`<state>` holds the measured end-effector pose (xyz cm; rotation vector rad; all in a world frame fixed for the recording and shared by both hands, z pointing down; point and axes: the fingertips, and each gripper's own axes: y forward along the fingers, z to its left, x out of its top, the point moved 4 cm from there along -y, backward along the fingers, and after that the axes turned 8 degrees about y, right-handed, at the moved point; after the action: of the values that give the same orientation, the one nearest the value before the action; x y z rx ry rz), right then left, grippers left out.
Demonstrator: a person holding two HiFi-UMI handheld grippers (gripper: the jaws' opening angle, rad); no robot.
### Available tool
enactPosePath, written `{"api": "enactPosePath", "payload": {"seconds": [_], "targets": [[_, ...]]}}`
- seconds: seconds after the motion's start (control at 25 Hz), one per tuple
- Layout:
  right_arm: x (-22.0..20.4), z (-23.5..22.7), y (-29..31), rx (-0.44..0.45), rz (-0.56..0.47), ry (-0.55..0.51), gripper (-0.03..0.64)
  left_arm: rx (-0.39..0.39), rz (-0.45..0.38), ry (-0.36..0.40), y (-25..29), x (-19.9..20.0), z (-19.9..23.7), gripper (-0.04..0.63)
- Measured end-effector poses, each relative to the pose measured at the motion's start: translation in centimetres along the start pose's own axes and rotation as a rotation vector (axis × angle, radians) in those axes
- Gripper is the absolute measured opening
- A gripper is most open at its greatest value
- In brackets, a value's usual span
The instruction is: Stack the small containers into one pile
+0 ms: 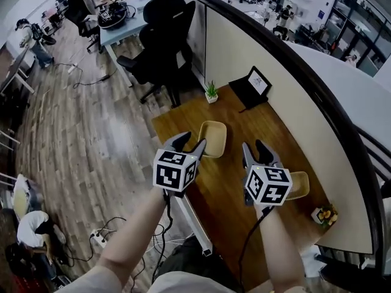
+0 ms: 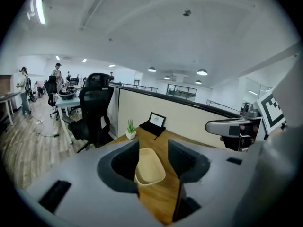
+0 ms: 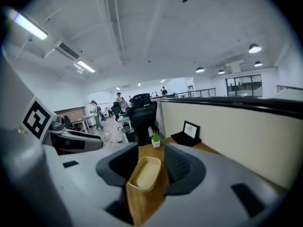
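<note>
A wooden desk (image 1: 231,187) backed by a partition (image 1: 269,84) is seen in the head view. Two beige tubs are sat on it. One container (image 1: 214,136) is mid-desk and empty, and a second container (image 1: 300,187) is off to the right, half hidden behind the right gripper (image 1: 256,152). The left gripper (image 1: 188,144) is held right by the first one's left rim.

Left gripper view: jaws are parted, nothing's gripped, and an empty container (image 2: 149,168) is framed in the gap.

Right gripper view: jaws are spread too, and an empty container (image 3: 144,174) is seen between them, not pinched.
</note>
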<state>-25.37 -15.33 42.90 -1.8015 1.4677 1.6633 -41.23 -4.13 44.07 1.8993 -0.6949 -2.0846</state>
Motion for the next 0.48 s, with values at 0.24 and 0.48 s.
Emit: {"api": "enactPosePath", "payload": {"seconds": [0.24,0.48], "targets": [[-4.9,-0.7,7.2,0.008,0.116,0.032,0.175,0.006,0.107,-0.098,6.0,-5.0,2.5,0.193],[-10.1,-1.9,13.0,0.001,0.231,0.064,0.169,0.018,0.193,-0.184,10.9,-8.9,4.0,0.193]]}}
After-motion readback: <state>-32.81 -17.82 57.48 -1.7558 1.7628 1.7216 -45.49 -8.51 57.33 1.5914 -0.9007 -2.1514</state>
